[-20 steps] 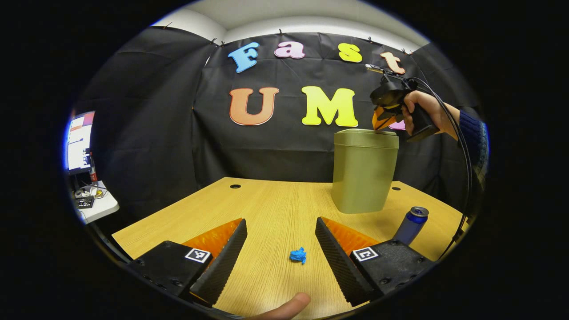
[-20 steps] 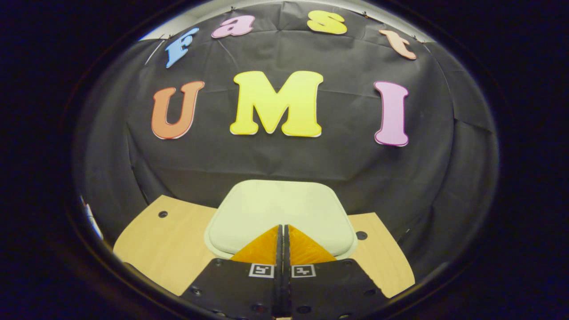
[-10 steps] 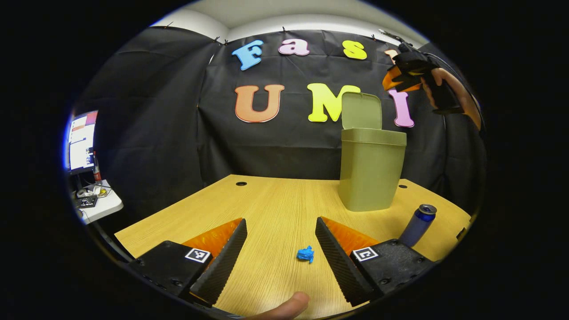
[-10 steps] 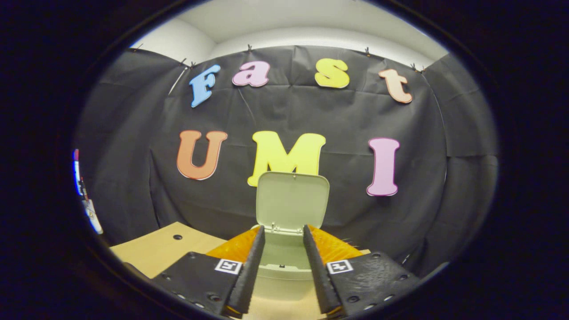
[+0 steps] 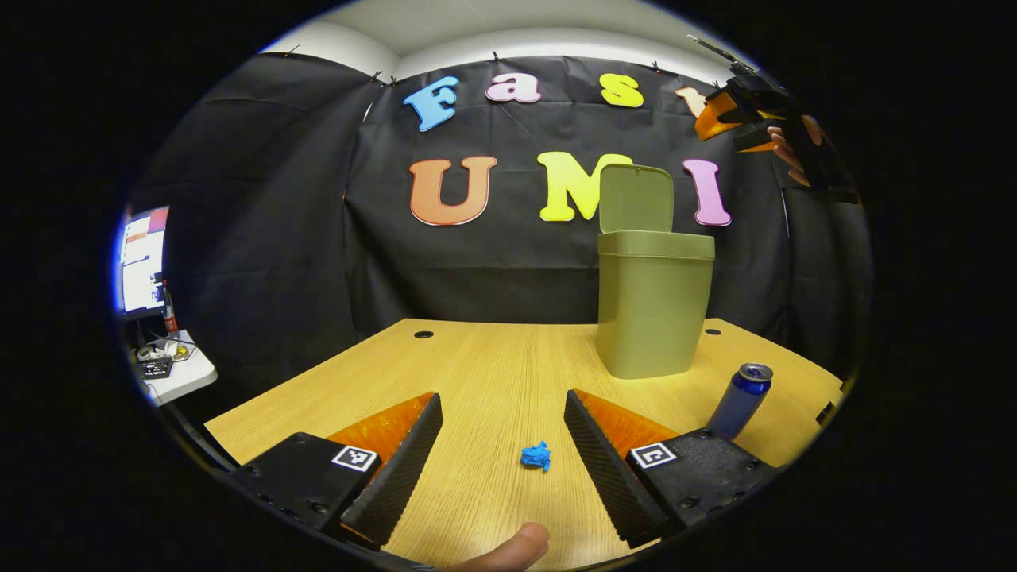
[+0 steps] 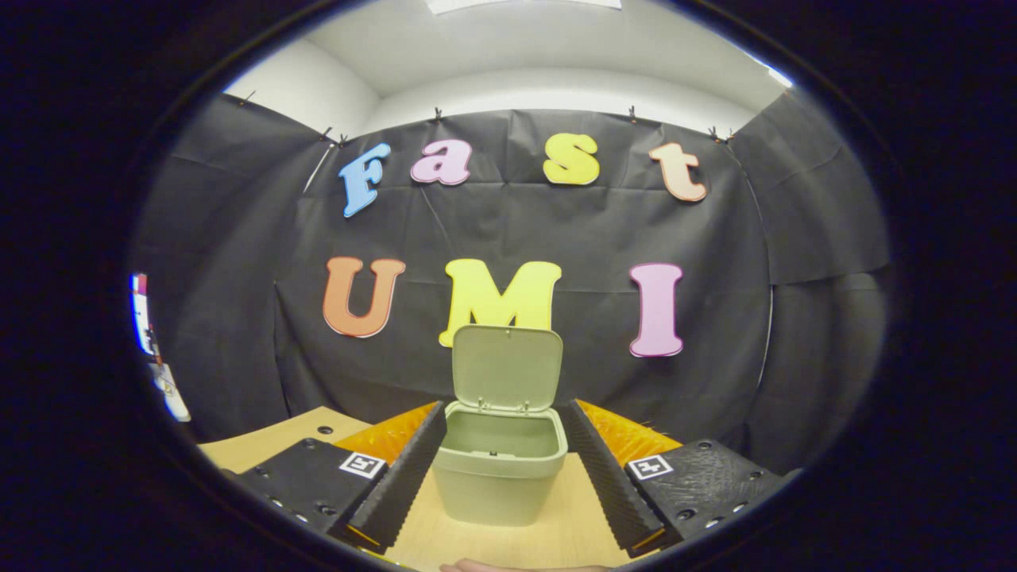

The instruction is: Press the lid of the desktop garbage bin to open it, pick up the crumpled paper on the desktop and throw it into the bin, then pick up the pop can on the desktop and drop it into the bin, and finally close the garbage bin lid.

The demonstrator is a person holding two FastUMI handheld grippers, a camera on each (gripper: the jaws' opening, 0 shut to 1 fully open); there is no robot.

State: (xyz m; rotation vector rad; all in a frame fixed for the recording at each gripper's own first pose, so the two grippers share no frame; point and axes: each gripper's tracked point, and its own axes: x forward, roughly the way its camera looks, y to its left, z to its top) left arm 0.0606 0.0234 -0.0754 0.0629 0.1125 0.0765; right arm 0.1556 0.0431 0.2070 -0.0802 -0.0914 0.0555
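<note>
Now the green bin (image 6: 499,469) stands lid-up; both claws (image 5: 502,457) (image 6: 502,469) gape wide, empty.

- pop can (image 5: 739,400): its foot hidden behind the left gripper (image 5: 502,461), near the worktop's (image 5: 493,373) right edge;
- bin (image 6: 496,469): inside floor out of sight;
- monitor (image 5: 141,262) at far left: too blurred to make out

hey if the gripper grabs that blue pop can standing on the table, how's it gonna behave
The pop can stands upright, tall and narrow, so a sideways nudge would likely tip it; once down, it should roll. Its smooth round wall may slip between the fingers. Whether it is full, so its weight, cannot be told.
</note>
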